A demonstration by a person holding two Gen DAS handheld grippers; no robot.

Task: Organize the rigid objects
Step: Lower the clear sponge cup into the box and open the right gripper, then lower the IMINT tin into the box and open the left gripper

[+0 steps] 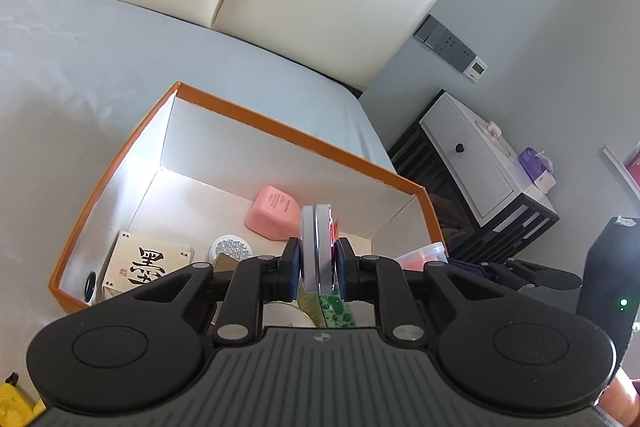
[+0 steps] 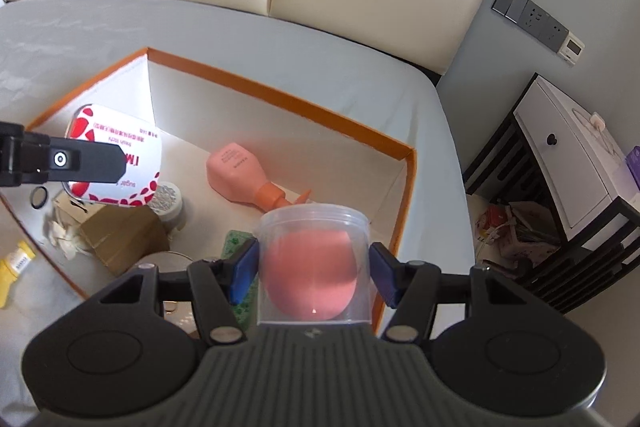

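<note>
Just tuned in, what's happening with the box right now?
A person is loading small items into the orange box on the bed. The left gripper is shut on a flat red-and-white tin, held on edge above the box. The right gripper is shut on a clear plastic jar with a pink sponge inside, over the box's near right corner. A pink bottle, a small round jar and a brown carton already lie inside.
</note>
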